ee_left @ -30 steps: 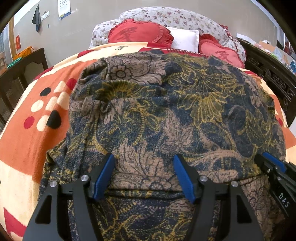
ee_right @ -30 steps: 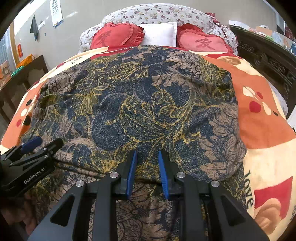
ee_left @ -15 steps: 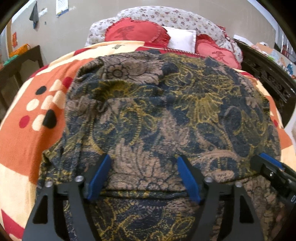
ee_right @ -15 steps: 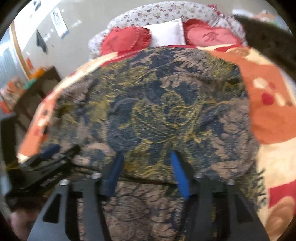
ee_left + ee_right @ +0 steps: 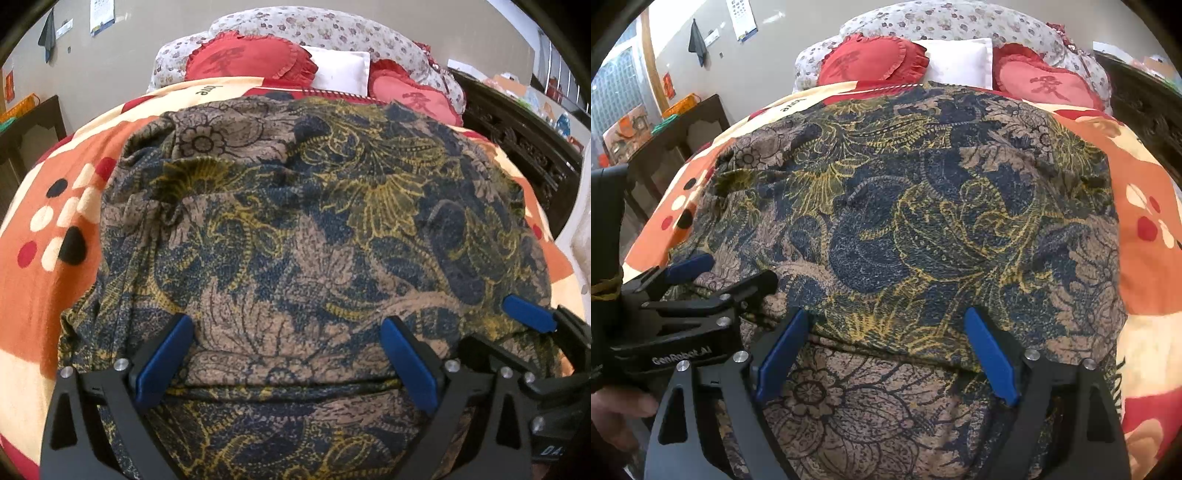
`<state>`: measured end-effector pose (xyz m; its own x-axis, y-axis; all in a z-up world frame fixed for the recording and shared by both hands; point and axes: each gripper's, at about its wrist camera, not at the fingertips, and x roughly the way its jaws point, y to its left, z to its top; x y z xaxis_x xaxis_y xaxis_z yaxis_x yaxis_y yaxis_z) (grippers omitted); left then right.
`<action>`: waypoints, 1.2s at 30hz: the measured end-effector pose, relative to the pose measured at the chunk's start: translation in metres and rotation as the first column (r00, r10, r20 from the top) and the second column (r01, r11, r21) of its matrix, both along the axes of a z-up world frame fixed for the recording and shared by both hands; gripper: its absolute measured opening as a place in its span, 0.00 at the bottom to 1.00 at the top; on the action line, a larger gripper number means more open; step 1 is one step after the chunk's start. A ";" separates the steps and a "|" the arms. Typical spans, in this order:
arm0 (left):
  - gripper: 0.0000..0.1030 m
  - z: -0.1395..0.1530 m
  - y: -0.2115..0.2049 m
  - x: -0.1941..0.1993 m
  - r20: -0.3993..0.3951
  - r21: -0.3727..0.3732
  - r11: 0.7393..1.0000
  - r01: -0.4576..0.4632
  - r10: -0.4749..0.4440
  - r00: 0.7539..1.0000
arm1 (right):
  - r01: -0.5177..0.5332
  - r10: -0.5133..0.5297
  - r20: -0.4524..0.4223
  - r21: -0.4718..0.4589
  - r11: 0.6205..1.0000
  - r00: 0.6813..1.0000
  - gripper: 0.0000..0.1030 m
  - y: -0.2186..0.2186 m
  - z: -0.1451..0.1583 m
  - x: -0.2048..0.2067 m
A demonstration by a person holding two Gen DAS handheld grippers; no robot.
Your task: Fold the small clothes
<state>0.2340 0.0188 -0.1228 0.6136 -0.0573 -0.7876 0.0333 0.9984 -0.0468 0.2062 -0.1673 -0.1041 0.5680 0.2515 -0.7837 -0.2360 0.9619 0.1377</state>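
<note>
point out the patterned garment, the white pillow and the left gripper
patterned garment (image 5: 923,229), right wrist view: middle of the dark blue floral area.
white pillow (image 5: 960,61), right wrist view: centre of its front face.
left gripper (image 5: 286,354), left wrist view: midway between its spread blue fingertips.

Both wrist views sit close above the garment (image 5: 295,221), facing the pillows (image 5: 956,59).
</note>
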 end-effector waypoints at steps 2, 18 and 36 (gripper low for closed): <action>0.96 0.003 0.002 -0.002 -0.001 -0.007 1.000 -0.005 0.005 1.000 | 0.003 -0.003 -0.001 0.010 1.000 1.000 0.86 -0.002 0.000 0.000; 0.77 0.025 0.044 -0.031 -0.028 0.039 0.999 0.036 -0.035 0.999 | 0.126 -0.129 -0.018 -0.119 0.985 0.991 0.34 -0.046 0.023 -0.023; 0.90 0.012 0.141 -0.263 -0.103 -0.129 0.981 0.144 -0.158 0.982 | 0.058 -0.058 -0.023 -0.027 0.998 0.998 0.34 -0.063 0.026 -0.227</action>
<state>-0.0287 0.1602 -0.1107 0.4987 -0.2414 -0.8324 0.1707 0.9690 -0.1788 -0.0208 -0.2305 -0.0780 0.5618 0.1977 -0.8033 -0.1767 0.9773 0.1170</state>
